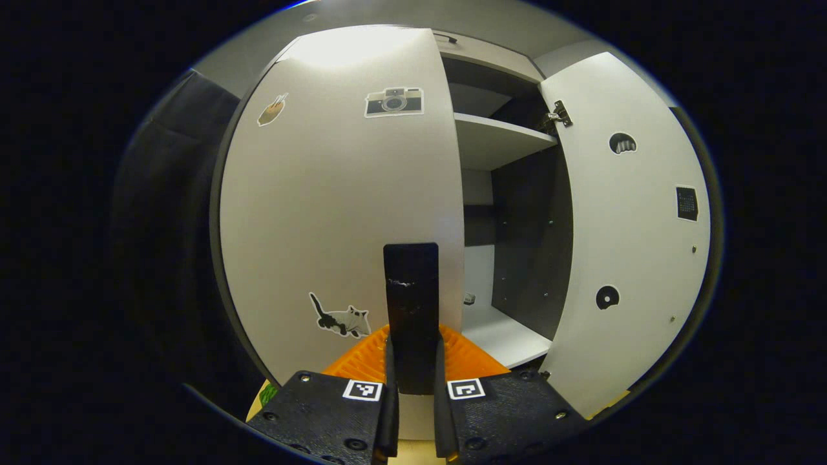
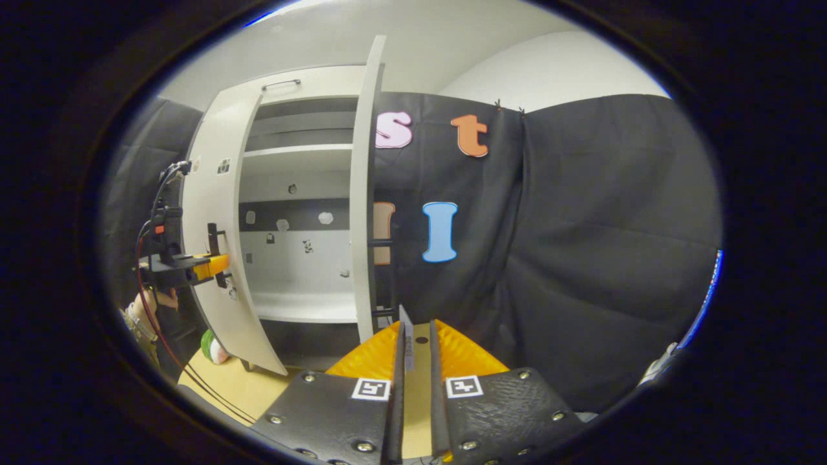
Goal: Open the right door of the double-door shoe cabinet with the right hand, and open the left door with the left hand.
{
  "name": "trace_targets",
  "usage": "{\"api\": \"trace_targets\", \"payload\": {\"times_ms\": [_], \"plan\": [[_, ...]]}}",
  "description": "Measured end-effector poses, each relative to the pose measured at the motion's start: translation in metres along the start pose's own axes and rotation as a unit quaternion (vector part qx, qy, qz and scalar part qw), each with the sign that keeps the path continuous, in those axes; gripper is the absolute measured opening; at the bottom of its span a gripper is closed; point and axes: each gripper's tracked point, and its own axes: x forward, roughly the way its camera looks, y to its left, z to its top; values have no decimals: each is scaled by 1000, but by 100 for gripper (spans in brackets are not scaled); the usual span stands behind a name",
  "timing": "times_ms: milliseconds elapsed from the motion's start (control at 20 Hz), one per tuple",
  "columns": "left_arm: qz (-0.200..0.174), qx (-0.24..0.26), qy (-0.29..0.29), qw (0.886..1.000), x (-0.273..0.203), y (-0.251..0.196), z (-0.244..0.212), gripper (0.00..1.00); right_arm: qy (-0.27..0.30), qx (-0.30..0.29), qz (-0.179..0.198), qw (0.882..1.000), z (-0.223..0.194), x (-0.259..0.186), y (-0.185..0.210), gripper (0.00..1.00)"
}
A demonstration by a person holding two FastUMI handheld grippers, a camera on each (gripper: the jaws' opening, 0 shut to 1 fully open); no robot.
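Fingers of the left gripper sit at the near bottom of the left gripper view, closed on both sides of the dark vertical handle of the left door. Both fingers appear to press on this handle.

Status, left to right:

1. Left door: in the left gripper view its face, carrying 3 stickers, stands just ahead of the fingers. In the right gripper view the same door is swung partly outward, with the left gripper and a person's hand at its handle. Judged state: partly open, opening in progress.
2. Cabinet interior: visible between the 2 doors, with a shelf and a lower floor panel. The right gripper view shows the interior from farther off.
3. Right door: swung well outward, inner face and hinge exposed. In the right gripper view it appears edge-on, standing far out from the cabinet. Judged state: open, step complete.
4. Right gripper: fingers nearly together with a narrow gap, holding nothing, clear of the right door and above the counter.

Remaining work, as judged: swing the left door farther outward to match the right door, then release its handle.
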Motion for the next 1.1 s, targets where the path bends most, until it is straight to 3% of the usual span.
{"api": "trace_targets", "payload": {"times_ms": [550,1100], "plan": [[8,-9,8,1000,-68,24,-3,23,-5,-9,84,996,0,9,56,17],[50,-13,10,999,-117,59,-7,22,-7,0,160,987,3,38,120,17]]}}
